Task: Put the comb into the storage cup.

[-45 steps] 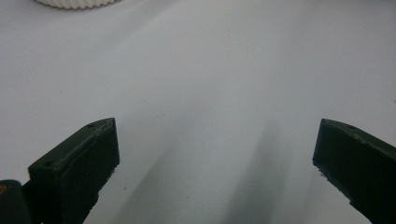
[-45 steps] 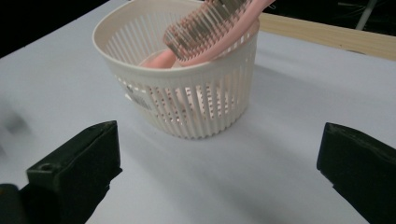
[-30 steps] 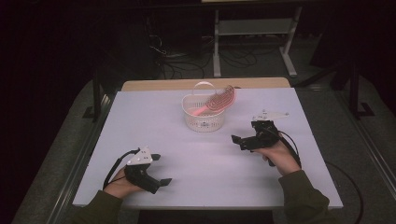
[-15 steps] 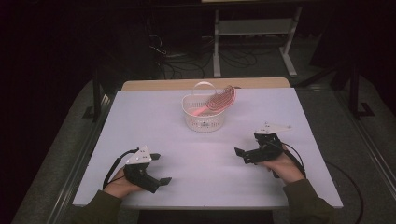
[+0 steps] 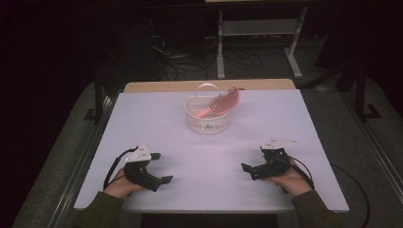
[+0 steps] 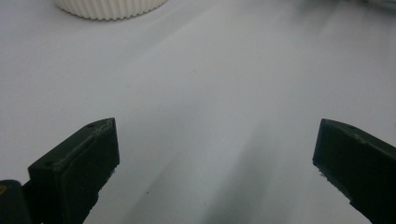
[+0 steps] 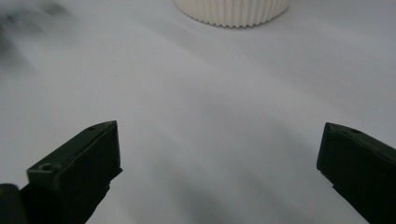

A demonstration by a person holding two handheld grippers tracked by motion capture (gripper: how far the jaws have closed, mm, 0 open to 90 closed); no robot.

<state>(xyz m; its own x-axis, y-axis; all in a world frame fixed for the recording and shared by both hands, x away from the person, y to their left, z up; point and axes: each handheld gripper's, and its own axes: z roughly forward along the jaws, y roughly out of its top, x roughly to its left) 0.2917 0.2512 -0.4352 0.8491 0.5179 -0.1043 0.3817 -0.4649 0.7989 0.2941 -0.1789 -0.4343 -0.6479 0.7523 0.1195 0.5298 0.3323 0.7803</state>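
Observation:
A white ribbed basket point(image 5: 207, 118) with a hoop handle stands at the middle back of the white table top point(image 5: 142, 118). A pink hairbrush point(image 5: 221, 102) lies across the basket, its head poking over the right rim. Near the front left, my left gripper point(image 5: 163, 167) rests open on the table, and nothing sits between its jaws point(image 6: 217, 154). At the front right, my right gripper point(image 5: 252, 159) is open too, with bare table between its jaws point(image 7: 219, 158). The basket's base shows at the top of the left gripper view point(image 6: 109, 8) and of the right gripper view point(image 7: 231, 11).
A wooden strip point(image 5: 161, 86) runs behind the white top. Dark floor, cables and a metal stand point(image 5: 259, 33) lie beyond the table. Bare white surface stretches between the two grippers and the basket.
My right gripper has drawn back from beside the basket toward the near right edge of the table, jaws still apart. The left gripper and the basket with the brush have stayed put.

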